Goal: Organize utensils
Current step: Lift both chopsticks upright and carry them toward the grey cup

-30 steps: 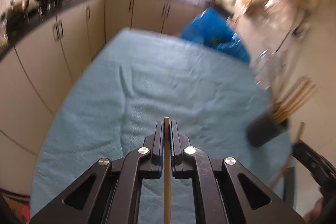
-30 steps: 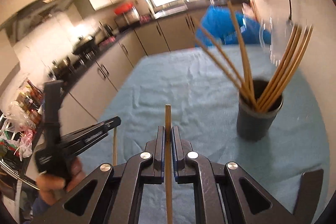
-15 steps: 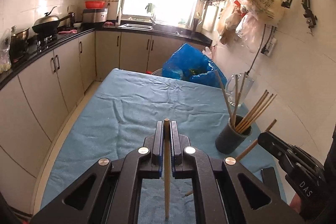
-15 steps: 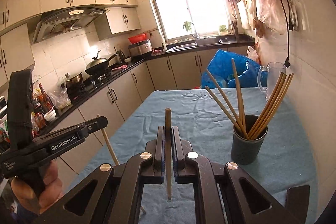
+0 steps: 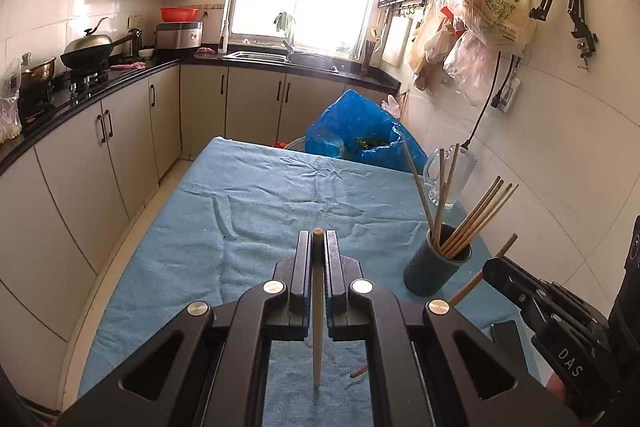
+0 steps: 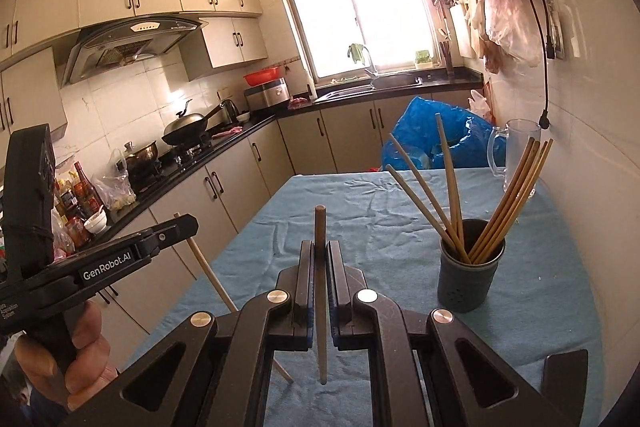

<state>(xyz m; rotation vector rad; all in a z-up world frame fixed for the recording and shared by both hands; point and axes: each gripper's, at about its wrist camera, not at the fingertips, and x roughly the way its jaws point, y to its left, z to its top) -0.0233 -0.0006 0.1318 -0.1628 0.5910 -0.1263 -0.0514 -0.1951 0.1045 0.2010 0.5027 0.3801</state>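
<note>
Between the jaws of our left tool [image 5: 318, 247] a pale chopstick [image 5: 317, 311] is clamped upright, its tip poking just above the pads and its tail hanging below them over the blue-clothed worktop [image 5: 256, 211]. Our right tool [image 6: 320, 255] is likewise closed on a darker chopstick [image 6: 321, 291], also upright. Ahead and to the right of both tools stands a dark holder [image 6: 468, 267] on the cloth, with several chopsticks [image 6: 508, 203] fanned out of it. Beyond the holder, near the wall, we see a clear jug [image 6: 514, 151] and a blue bag [image 6: 436, 135] past the worktop's far edge.
</note>
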